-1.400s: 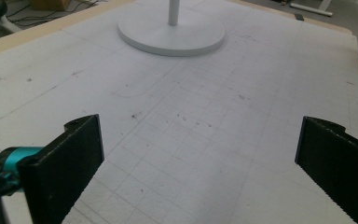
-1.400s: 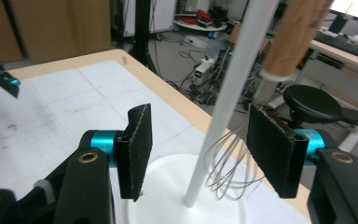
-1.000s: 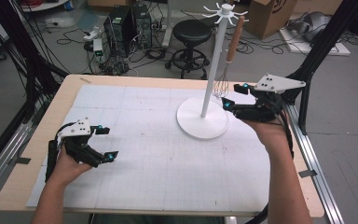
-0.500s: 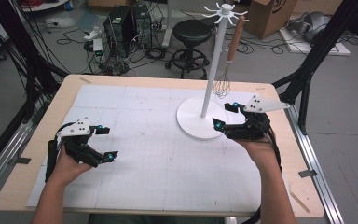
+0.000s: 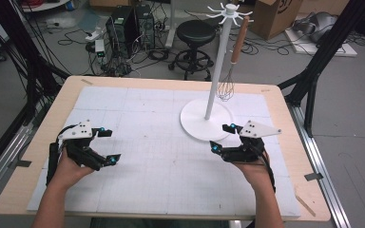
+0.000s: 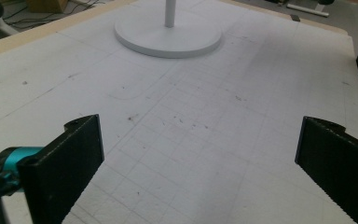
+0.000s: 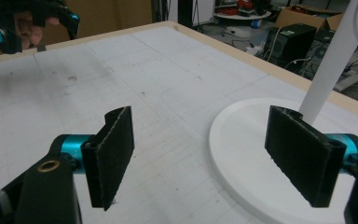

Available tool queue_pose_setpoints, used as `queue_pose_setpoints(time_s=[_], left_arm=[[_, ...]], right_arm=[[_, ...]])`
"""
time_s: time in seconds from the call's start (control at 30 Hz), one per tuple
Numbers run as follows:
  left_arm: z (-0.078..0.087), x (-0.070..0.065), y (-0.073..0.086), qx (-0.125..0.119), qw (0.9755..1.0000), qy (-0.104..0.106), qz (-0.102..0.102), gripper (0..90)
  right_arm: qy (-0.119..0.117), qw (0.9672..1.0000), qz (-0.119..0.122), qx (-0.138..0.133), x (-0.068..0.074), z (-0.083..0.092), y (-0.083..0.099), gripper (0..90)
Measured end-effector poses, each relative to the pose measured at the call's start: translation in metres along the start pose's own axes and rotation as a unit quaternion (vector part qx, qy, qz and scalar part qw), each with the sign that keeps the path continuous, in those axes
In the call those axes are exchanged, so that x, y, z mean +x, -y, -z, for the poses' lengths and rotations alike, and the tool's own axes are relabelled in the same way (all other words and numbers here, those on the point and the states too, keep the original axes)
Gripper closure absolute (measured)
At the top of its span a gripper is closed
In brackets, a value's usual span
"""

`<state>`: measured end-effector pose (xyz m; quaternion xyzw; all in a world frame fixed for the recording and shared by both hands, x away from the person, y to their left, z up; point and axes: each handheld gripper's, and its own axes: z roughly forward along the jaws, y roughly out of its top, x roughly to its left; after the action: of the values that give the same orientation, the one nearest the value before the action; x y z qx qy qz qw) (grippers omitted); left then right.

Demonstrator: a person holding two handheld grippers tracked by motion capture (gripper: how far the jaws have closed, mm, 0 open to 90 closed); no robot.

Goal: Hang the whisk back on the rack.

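Wooden-handled whisk (image 5: pixel 230 71): hung on the white stand (image 5: pixel 207 118), toward the table's far right corner.
Right gripper (image 5: pixel 223 138): jaws had just been opening, nothing between them, beside the stand's base on the near side.
Left gripper (image 5: pixel 109 145): jaws wide, empty, by the near left edge.
Doing it well: probably draw back level, clear of the base.
Room: white mat (image 5: pixel 147 137) lay bare through the middle.

a black stool (image 5: pixel 197 34) and cardboard box (image 5: pixel 276 16) behind the table (image 5: pixel 66 97).
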<state>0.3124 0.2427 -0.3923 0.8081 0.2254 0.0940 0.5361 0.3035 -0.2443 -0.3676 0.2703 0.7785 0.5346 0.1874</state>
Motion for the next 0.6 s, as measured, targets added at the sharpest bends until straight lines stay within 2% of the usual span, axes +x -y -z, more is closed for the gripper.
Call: queue_pose_setpoints(time_s=[0.07,0.37,0.6], left_arm=[[0.0,0.0,0.0,-0.001,1.0,0.001,0.0,1.6],[0.0,0.0,0.0,0.001,1.0,-0.002,0.003,1.6],[0.0,0.002,0.0,-0.001,1.0,-0.004,0.006,1.6]], right_arm=[[0.0,0.9999,0.005,0.014,0.002,-0.003,0.003,21.2],[-0.018,0.9996,0.017,0.013,0.006,-0.008,0.007,19.8],[-0.041,0.9987,0.004,0.029,0.007,-0.019,0.016,17.5]])
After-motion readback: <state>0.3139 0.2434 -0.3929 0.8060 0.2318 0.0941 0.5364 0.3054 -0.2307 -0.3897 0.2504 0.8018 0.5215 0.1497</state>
